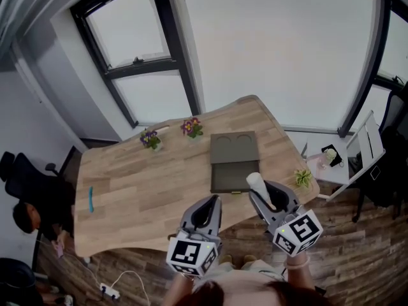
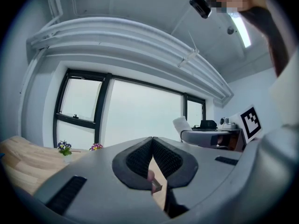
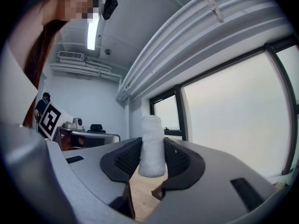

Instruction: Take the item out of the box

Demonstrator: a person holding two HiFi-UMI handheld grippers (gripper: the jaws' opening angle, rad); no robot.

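Right gripper (image 3: 153,158) jaws partly apart, clamped on a white cylinder (image 3: 152,146) standing upright between the pads. Left gripper (image 2: 152,157) jaws closed together, nothing between them. Both grippers held level, side by side at the counter's (image 1: 140,183) near edge. Cylinder is out of the box (image 1: 233,174), just by its near right corner. Box lies open on counter, lid flat behind, inside dark.

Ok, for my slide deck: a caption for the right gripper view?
Right gripper holding a white cylinder between its jaws, window behind.
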